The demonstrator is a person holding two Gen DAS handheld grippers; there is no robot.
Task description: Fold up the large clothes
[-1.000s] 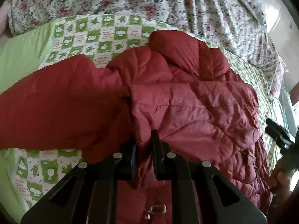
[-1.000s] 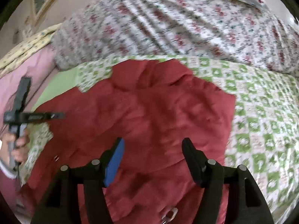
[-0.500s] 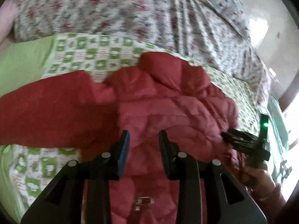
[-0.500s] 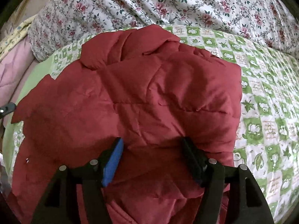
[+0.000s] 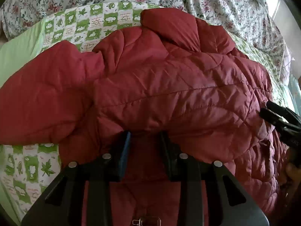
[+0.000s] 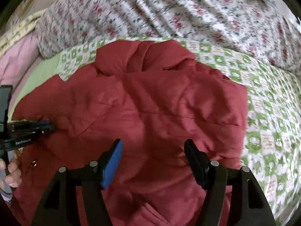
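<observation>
Jacket [image 5: 169, 94] bunched on the bed, long axis nine to three; my left jaws, just parted, and spread right jaws both empty, fold at twelve.

The left tool [image 5: 144, 135] has let go: a second ago its jaws were pinched on a fold of the red jacket [image 5: 169, 94], and they have just been opening, now apart with fabric bulging over the tips, and the tool sits lower and closer to the cloth. The jacket's near part now lies doubled over itself. The right tool [image 6: 153, 146], jaws wide, has dropped nearer the jacket too, and the left tool shows beside it again.
</observation>
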